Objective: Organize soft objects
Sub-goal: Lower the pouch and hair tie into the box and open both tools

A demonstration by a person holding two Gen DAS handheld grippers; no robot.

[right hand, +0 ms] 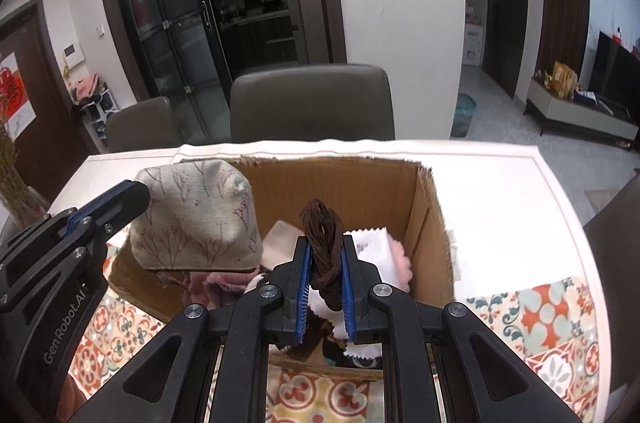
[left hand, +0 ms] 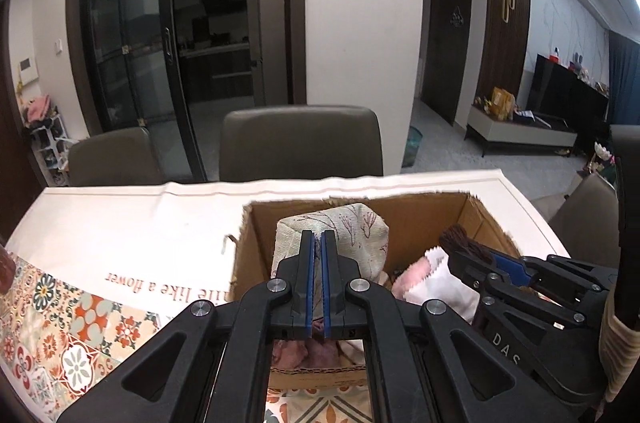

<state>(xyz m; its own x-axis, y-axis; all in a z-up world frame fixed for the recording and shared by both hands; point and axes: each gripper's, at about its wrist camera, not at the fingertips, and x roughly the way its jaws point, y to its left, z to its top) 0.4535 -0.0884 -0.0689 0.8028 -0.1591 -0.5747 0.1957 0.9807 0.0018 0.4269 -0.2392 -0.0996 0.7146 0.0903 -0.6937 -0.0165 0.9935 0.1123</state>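
Note:
An open cardboard box (left hand: 416, 219) (right hand: 360, 191) stands on the table. My left gripper (left hand: 318, 239) is shut on a beige fabric pouch with a twig print (left hand: 344, 231) (right hand: 196, 219), held over the box's left side. My right gripper (right hand: 325, 247) is shut on a bundle of brown cord (right hand: 324, 243) (left hand: 460, 243) over the box's right half; it shows in the left wrist view (left hand: 480, 259). Pink fluffy cloth (right hand: 216, 285) and white cloth (right hand: 372, 243) (left hand: 436, 283) lie inside the box.
The table carries a white cloth and a patterned tile-print runner (left hand: 60, 323) (right hand: 552, 319). Grey chairs (left hand: 300, 143) (right hand: 312, 103) stand at the far edge. Dried stems in a vase (right hand: 12, 179) stand at the left.

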